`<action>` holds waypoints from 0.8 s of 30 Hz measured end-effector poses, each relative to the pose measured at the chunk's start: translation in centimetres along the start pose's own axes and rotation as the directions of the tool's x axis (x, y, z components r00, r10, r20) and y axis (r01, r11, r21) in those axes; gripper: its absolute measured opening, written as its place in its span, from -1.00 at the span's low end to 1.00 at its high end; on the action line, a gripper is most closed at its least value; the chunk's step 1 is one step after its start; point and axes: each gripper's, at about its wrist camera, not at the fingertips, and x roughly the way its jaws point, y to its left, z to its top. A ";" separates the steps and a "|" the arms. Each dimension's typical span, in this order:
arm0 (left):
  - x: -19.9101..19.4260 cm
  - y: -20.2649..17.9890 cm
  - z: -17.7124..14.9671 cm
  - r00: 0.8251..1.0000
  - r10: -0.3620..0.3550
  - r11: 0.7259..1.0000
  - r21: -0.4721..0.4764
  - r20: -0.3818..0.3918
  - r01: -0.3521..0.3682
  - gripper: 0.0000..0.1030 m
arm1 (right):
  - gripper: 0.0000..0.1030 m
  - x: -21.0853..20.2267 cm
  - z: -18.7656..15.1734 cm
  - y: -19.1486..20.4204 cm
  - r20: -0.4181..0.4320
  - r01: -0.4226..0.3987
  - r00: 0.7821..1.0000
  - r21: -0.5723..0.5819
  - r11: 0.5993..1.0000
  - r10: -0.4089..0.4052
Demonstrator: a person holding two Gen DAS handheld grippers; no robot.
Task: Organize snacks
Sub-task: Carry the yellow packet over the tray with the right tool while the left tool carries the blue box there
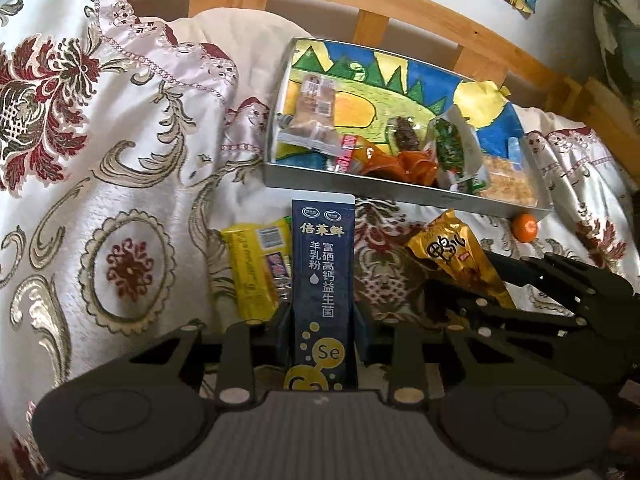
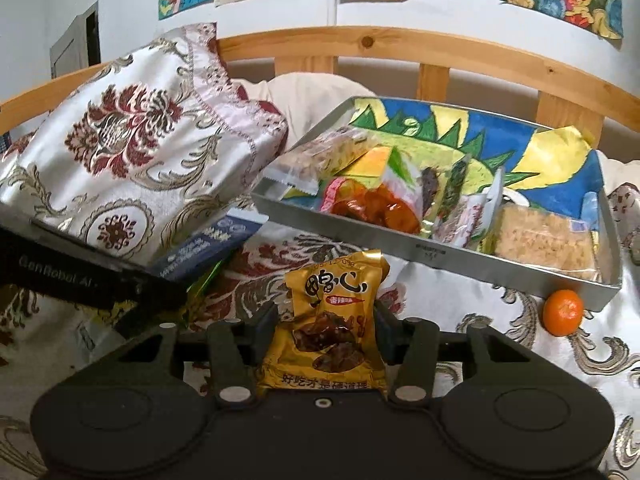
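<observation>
Left hand-held gripper [image 1: 323, 316] is clamping navy sachet [image 1: 323, 280]; right hand-held gripper [image 2: 326, 324] is gripping gold snack pouch [image 2: 328, 320]; tray [image 2: 400, 246] is sitting beyond.

Counting one tray [image 2: 436, 258], one orange [image 2: 563, 312], two grippers, one blue sachet [image 1: 323, 276], one gold packet [image 2: 334, 320], one yellow bar [image 1: 256, 268].

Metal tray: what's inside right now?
The metal tray holds a crumbly rice cracker pack, an orange-red pouch, pale wrapped cakes, and a child's drawing lining it. Items beneath the pile are hidden.
</observation>
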 end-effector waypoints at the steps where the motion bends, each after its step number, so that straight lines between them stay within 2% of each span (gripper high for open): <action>1: -0.1 -0.1 0.0 1.000 -0.004 1.000 -0.006 0.002 0.004 -0.33 | 0.01 -0.2 0.1 -0.2 0.004 0.003 1.000 0.006 1.000 -0.003; 12: -0.8 -1.1 0.8 0.998 -0.023 0.999 -0.045 0.050 0.026 -0.33 | 0.01 -1.6 1.2 -1.3 0.052 0.006 0.999 0.049 0.999 -0.009; 24: -1.5 -2.6 3.2 0.991 -0.037 0.999 -0.024 0.126 0.040 -0.33 | 0.01 -2.5 2.1 -2.6 0.090 0.008 0.996 0.094 0.996 -0.016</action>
